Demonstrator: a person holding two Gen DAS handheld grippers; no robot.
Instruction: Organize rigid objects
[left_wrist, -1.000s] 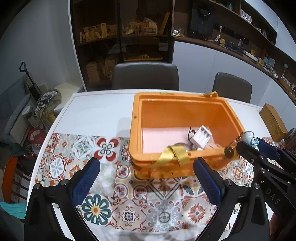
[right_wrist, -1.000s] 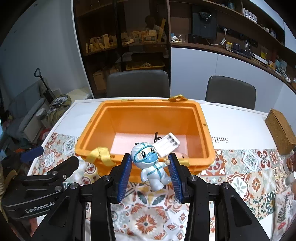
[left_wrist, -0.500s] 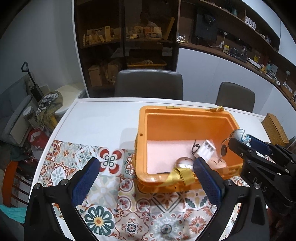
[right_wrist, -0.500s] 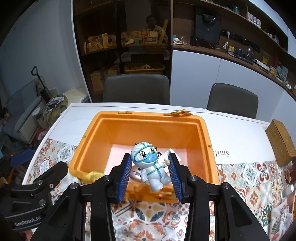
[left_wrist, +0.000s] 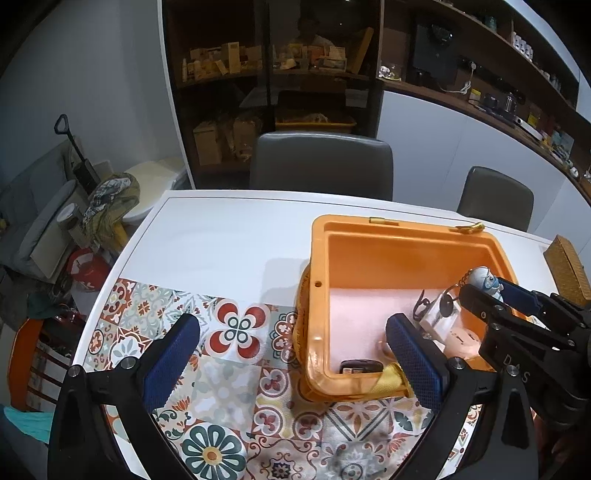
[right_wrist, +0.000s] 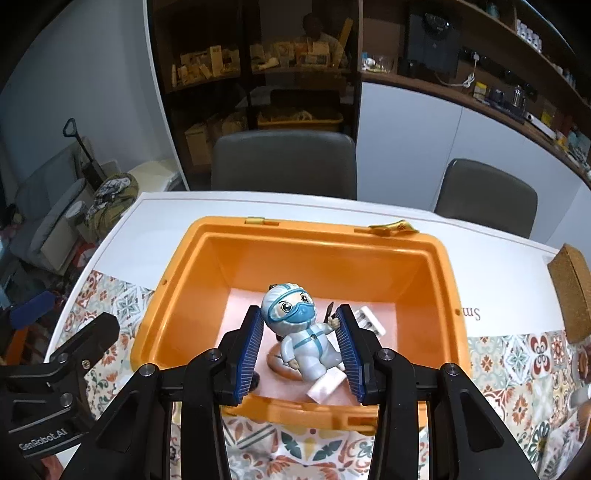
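The right gripper (right_wrist: 301, 345) holds a masked doctor figurine (right_wrist: 301, 328) in its jaws, above the open orange bin (right_wrist: 314, 254). The figurine's keychain (left_wrist: 448, 301) could snag on the bin's rim when released. The left gripper (left_wrist: 291, 354) hangs wide and empty beside the bin. A patterned tile mat (left_wrist: 229, 365) covers the white worktop (left_wrist: 221, 236); behind the bin stand grey chairs (right_wrist: 284, 162) and cluttered shelving.

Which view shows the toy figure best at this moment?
The right wrist view: the toy figure sits centred, clamped between the right gripper pads above the orange bin. The left wrist view shows only its head behind that gripper, at the frame's right edge.
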